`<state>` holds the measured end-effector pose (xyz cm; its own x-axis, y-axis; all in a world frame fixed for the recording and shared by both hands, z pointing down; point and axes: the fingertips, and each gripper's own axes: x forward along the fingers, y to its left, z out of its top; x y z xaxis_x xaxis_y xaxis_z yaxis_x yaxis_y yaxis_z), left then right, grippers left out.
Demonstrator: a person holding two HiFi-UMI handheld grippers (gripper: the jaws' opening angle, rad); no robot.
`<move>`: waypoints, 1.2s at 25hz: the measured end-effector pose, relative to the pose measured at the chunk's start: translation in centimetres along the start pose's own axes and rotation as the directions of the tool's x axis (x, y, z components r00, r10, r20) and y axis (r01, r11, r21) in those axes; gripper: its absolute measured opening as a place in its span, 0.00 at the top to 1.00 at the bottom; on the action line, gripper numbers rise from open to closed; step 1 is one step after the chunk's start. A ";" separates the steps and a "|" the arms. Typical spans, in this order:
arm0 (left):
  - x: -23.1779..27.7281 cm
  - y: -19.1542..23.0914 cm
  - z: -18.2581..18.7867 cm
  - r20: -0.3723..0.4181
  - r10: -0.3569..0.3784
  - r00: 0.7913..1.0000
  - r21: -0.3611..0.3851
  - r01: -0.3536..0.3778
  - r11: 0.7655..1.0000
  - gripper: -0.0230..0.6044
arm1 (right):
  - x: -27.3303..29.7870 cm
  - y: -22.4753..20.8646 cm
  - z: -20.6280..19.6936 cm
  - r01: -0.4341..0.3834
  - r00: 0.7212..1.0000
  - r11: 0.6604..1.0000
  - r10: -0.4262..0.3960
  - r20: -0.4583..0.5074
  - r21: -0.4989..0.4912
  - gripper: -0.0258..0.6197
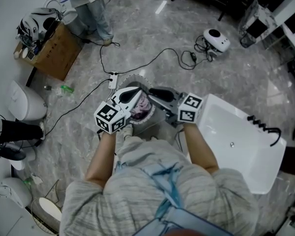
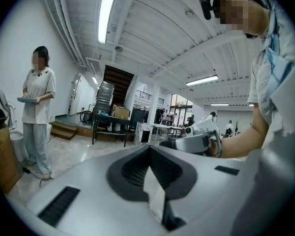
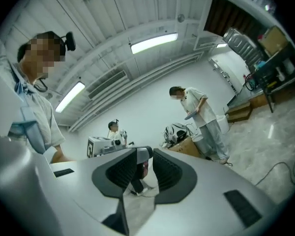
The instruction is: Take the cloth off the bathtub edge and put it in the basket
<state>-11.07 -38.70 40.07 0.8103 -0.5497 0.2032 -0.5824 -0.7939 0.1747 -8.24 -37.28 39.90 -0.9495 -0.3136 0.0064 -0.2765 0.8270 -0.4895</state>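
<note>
Head view, steeply down. The person's two forearms reach forward with a gripper in each hand, both held above the basket (image 1: 133,77). The basket is round and stands on the marble floor (image 1: 152,28), just beside the left end of the white bathtub (image 1: 236,151).

Cloth (image 1: 144,104): pinkish-white, bunched inside the basket, partly covered from above by the gripper bodies. It is not between either pair of jaws.

Left gripper (image 2: 148,150): jaws closed together, tips meeting, nothing between them. It points roughly level across the room. Its own view shows the other gripper, in the person's hand, just ahead and to the right.

Right gripper (image 3: 140,156): jaws a little apart with a narrow gap, gripping nothing. It also points about level. Part of the left gripper shows beyond the gap, and that gripper's marker cube shows off to the left.

Surroundings:
- A black faucet (image 1: 265,127) sits on the tub's far right rim.
- A cardboard box (image 1: 56,55) stands toward the floor's upper left edge, with gear piled on its top.
- A second person (image 1: 91,6) stands near the box, holding a flat tablet-like item.
- A power strip (image 1: 112,80) lies just beyond the basket, and a black cable (image 1: 152,58) runs from it across the floor.
- A white rounded device (image 1: 216,39) sits well apart from the basket, toward the far side of the floor.
</note>
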 end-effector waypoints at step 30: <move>-0.9 -2.2 1.3 0.074 -0.018 0.997 -0.008 0.019 1.000 0.96 | -0.4 1.3 0.2 -0.010 0.999 1.000 0.010 0.053 -0.001 0.96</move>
<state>-10.39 -36.79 38.27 0.8235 -0.5526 0.1285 -0.5673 -0.8021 0.1867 -8.21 -36.14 39.06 -0.9430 -0.3297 -0.0444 -0.2672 0.8303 -0.4891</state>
